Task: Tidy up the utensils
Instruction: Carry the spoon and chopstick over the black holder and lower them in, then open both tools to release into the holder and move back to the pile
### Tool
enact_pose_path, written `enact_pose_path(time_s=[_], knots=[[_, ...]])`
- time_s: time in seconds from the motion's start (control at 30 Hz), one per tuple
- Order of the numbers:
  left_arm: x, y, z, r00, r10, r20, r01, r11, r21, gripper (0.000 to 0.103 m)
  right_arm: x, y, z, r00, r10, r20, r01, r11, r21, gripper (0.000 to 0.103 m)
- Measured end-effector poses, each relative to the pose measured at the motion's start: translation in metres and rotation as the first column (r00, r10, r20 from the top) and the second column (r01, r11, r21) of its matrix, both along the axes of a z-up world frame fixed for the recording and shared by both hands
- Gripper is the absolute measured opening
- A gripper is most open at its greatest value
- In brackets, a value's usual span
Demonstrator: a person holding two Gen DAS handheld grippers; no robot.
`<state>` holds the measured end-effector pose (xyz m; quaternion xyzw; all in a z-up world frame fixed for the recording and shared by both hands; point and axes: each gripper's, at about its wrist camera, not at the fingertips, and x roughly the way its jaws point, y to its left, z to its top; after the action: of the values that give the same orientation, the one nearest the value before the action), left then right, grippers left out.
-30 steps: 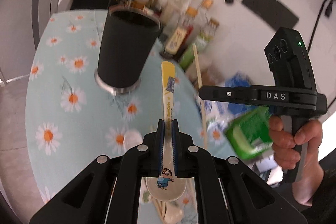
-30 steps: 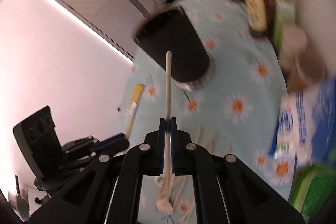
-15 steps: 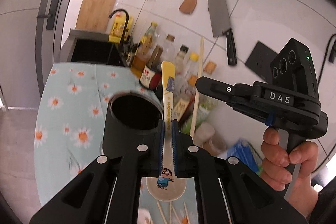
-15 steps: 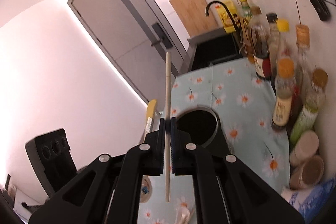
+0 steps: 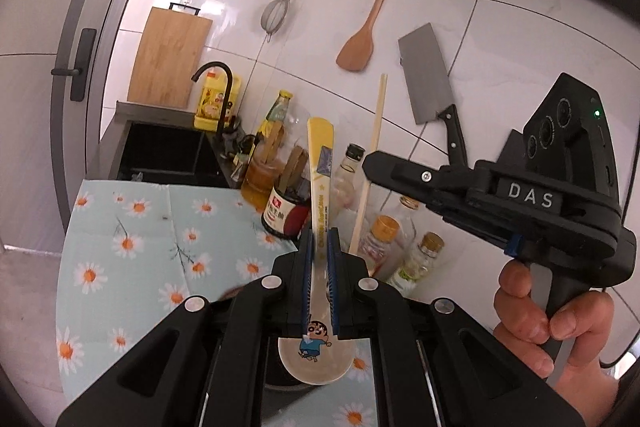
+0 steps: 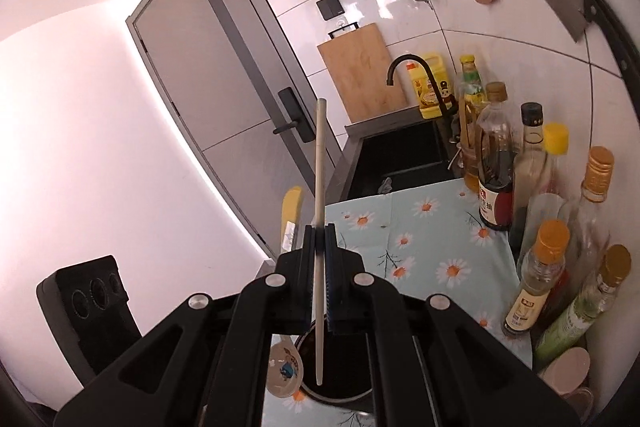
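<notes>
Two grippers hold utensils above a black cup on a flowered bench.

Left gripper (image 5: 319, 247) fingers clamped on a spoon (image 5: 318, 187); right gripper (image 6: 319, 243) fingers clamped on a chopstick (image 6: 319, 227), tip over the cup (image 6: 340, 383); next, likely lower and release both inside; cup mostly hidden behind the fingers.

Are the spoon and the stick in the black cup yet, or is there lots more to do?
Not yet. Nothing shows inside the black cup. In hand: the left gripper is shut on the cartoon spoon, bowl end down, and the right gripper is shut on a chopstick, whose lower tip hangs over the cup's mouth. Left to do: lower both in and let go. Any other utensils on the table are out of view now.
</notes>
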<state>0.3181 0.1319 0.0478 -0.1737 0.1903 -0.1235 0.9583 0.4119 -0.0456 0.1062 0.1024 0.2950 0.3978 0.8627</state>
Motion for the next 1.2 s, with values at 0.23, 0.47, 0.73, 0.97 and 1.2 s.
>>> enact_pose_path(time_s=[0.23,0.47,0.73,0.97,1.2], knots=[[0.012,0.009,-0.033,1.0,0.011,0.024,-0.009,0.998,-0.067,0.006,0.015,0.006,-0.035,0.999,-0.018,-0.05,0.018,1.0,-0.011,0.006],[0.018,0.004,-0.058,1.0,0.017,-0.001,-0.017,0.998,-0.065,0.006,0.02,0.006,-0.064,0.993,-0.014,-0.118,0.011,1.0,-0.028,0.006],[0.014,0.003,-0.071,0.999,0.014,-0.043,-0.017,0.997,-0.07,0.007,0.015,0.006,-0.076,0.99,-0.005,-0.144,-0.001,0.999,-0.042,0.006],[0.009,0.001,-0.07,0.998,0.016,-0.058,-0.02,0.998,-0.067,0.007,0.015,0.004,-0.081,0.981,-0.01,-0.194,0.005,1.0,-0.029,0.016],[0.005,0.0,-0.063,0.998,0.025,-0.058,-0.028,0.998,-0.058,0.007,0.012,-0.005,-0.075,0.979,-0.02,-0.201,0.018,1.0,-0.011,0.019]])
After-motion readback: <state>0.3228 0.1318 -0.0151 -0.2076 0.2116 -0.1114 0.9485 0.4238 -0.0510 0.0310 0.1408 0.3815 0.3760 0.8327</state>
